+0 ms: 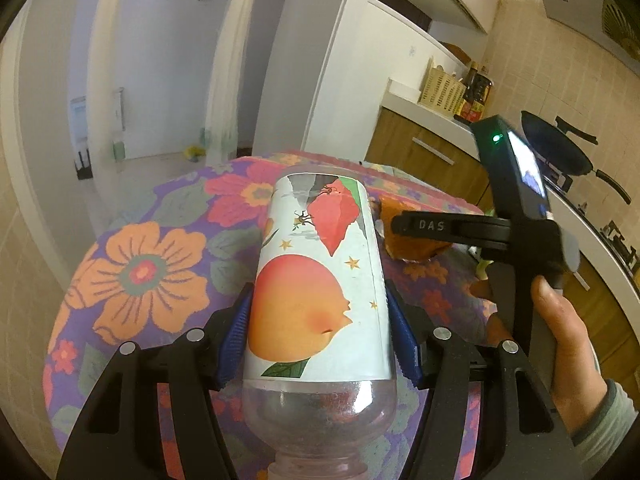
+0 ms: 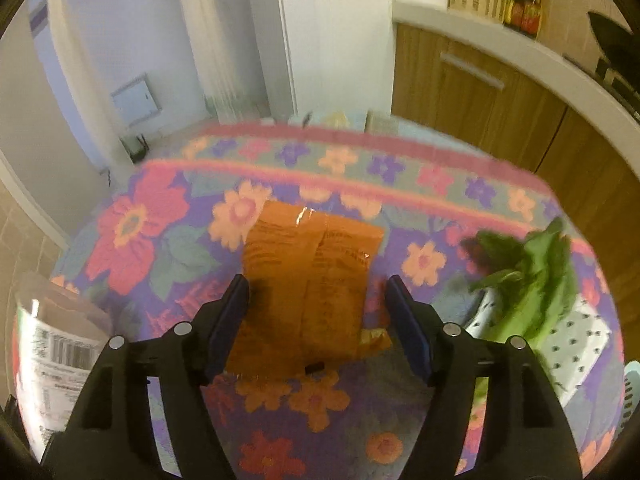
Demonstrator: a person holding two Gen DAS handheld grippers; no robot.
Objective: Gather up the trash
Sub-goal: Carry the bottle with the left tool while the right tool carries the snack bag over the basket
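My left gripper [image 1: 318, 300] is shut on a clear plastic bottle [image 1: 320, 280] with a peach-picture label, its neck pointing back toward the camera, held above the flowered table. The bottle also shows at the left edge of the right wrist view [image 2: 56, 344]. An orange snack wrapper [image 2: 308, 280] lies flat on the tablecloth; part of it shows in the left wrist view [image 1: 412, 246] behind the right gripper's finger. My right gripper [image 2: 318, 286] is open and empty, its blue pads either side of the wrapper, just above it.
The table is covered by a flowered cloth [image 2: 360, 168]. Green leafy vegetables [image 2: 532, 280] lie in a white perforated basket [image 2: 576, 340] at the right. A kitchen counter [image 2: 500, 60] with wooden cabinets, a pan [image 1: 556, 148] and bottles stands behind.
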